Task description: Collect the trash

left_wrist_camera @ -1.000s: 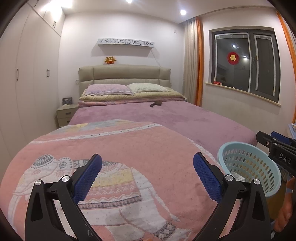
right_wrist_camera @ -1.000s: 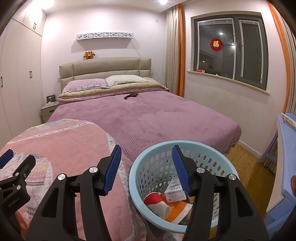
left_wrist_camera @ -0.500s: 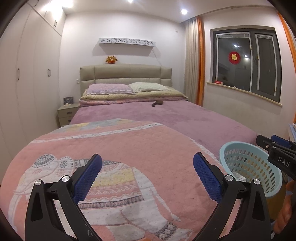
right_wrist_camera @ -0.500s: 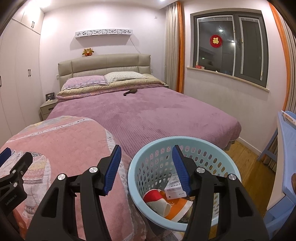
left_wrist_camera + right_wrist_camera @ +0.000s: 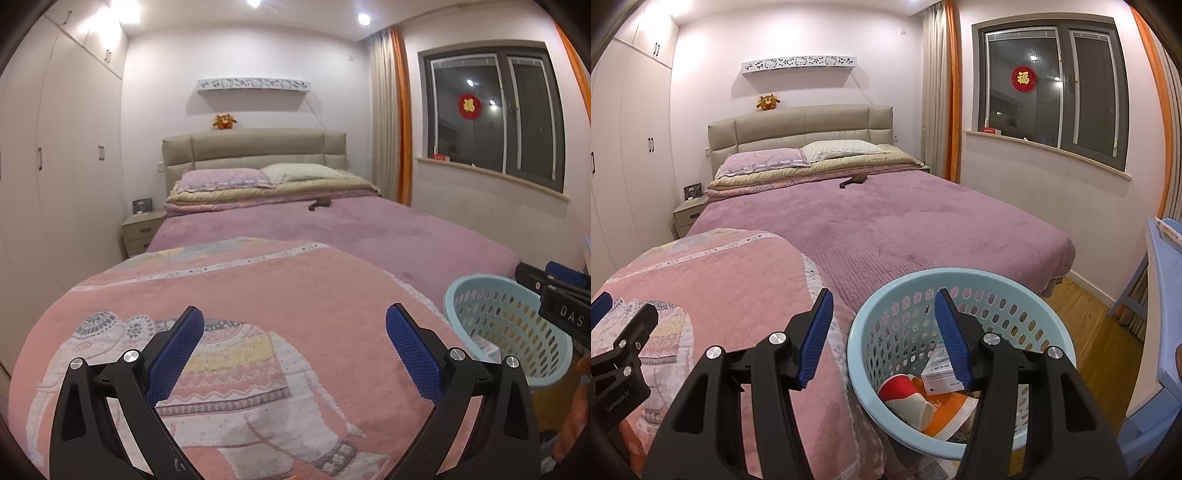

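The right hand-held gripper (image 5: 561, 295) reads "DAS"; a red window sticker (image 5: 1023, 78) bears the character 福.

A home bedroom: bed (image 5: 886, 221), pillows (image 5: 764, 160), wardrobe (image 5: 74, 155), nightstand (image 5: 142, 230).

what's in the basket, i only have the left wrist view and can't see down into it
Observer: The right wrist view looks into the light blue basket. A white carton lies inside it.
Operator: anything else in there
Observer: Yes, a red, white and orange wrapper lies crumpled at the bottom, beside the carton.
Operator: is the right hand-held gripper carrying something
Observer: No. The right hand-held gripper stands open with nothing between its pads, one finger in front of the pink elephant blanket, the other in front of the basket.
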A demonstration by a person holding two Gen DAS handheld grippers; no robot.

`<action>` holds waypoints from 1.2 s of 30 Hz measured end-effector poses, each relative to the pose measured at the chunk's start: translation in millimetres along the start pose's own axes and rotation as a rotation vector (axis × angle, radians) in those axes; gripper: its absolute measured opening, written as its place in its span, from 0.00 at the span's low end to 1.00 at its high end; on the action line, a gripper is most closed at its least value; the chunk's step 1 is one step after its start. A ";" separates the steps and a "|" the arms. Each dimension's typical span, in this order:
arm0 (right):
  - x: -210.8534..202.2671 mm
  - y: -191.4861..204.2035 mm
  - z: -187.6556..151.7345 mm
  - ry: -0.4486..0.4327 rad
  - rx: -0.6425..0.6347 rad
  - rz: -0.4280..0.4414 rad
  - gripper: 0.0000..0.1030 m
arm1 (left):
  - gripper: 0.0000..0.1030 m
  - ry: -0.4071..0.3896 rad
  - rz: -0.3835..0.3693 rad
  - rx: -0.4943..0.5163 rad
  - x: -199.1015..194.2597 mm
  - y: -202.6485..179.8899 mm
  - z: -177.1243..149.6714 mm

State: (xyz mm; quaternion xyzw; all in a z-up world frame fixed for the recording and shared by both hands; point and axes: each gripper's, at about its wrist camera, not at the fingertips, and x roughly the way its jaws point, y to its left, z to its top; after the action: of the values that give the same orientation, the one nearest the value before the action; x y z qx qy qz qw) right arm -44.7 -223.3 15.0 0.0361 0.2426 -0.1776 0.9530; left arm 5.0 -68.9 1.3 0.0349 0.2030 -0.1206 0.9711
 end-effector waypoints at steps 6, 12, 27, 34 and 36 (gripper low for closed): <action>-0.3 1.2 -0.8 -0.002 -0.001 0.000 0.52 | 0.93 -0.008 0.000 0.008 -1.7 0.0 -0.3; -1.1 1.8 -0.8 -0.003 -0.001 0.000 0.52 | 0.93 -0.008 0.001 0.010 -2.3 0.4 -0.7; -1.5 2.9 -2.9 0.006 -0.001 0.002 0.52 | 0.93 0.008 -0.004 -0.012 0.1 10.6 -2.9; 0.6 0.5 -2.1 0.008 -0.006 0.005 0.52 | 0.93 0.011 0.012 -0.013 1.7 10.6 0.5; 0.2 0.5 -2.0 0.007 -0.007 0.006 0.52 | 0.93 0.008 0.019 -0.011 0.5 10.3 0.3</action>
State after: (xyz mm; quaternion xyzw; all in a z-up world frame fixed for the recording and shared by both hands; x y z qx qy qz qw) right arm -45.3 -222.5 13.2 0.0342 0.2466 -0.1740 0.9527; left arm 8.1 -59.1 1.6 0.0318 0.2073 -0.1102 0.9715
